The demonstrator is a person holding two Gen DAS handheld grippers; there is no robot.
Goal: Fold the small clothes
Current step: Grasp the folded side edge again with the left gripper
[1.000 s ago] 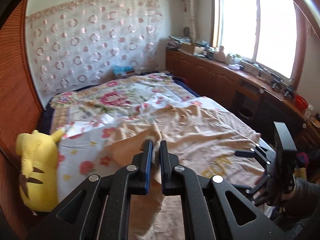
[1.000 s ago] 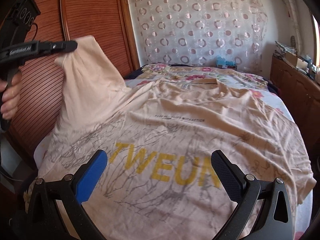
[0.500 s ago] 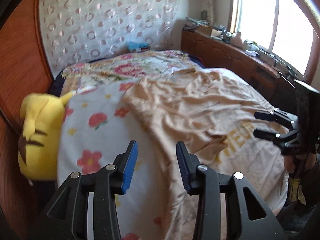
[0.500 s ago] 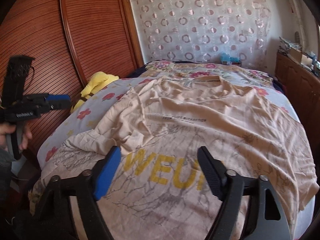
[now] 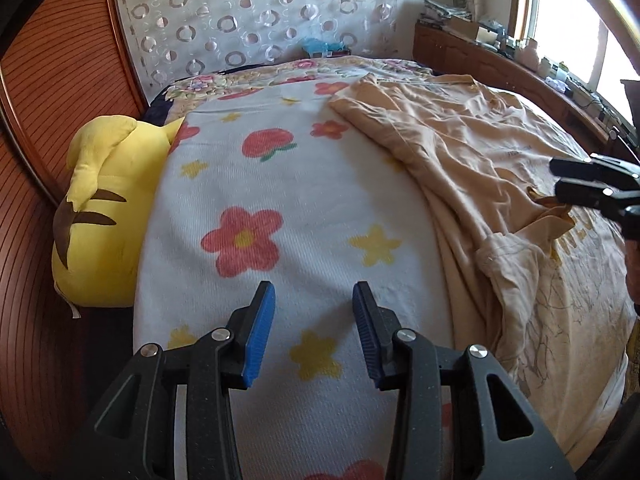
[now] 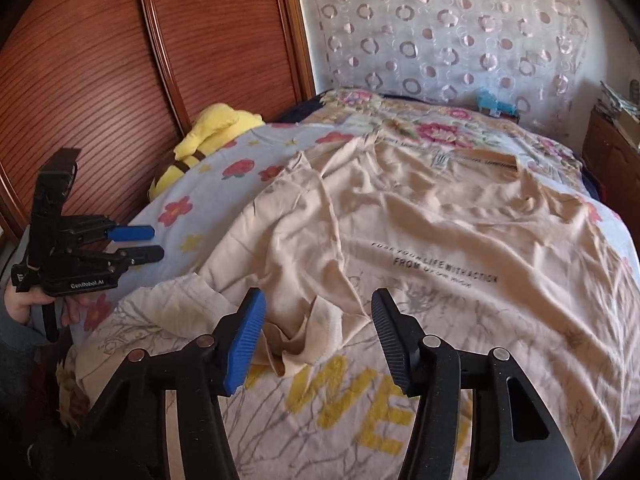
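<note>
The left tongs [image 5: 314, 328] are spread apart with nothing between the blue pads, hanging over the bare floral sheet [image 5: 280, 208] of the bed, well to the left of the garment. In the right wrist view the same left tongs [image 6: 156, 243] show from the side, gripped by the person's left hand [image 6: 28, 304], the two fingers parted and clear of any cloth. The right tongs [image 6: 318, 336] are also spread wide and hold nothing; they hover just above a bunched fold of the beige T-shirt [image 6: 440, 232], whose left sleeve area is crumpled over the yellow lettering on the chest. Whether the pads touch the fabric cannot be told. The T-shirt [image 5: 500, 168] lies front side up across the right part of the bed, its collar toward the far end near the patterned curtain [image 6: 440, 32]. A yellow plush toy [image 5: 100, 216] is wedged between the bed and the wooden wardrobe [image 6: 100, 80].
</note>
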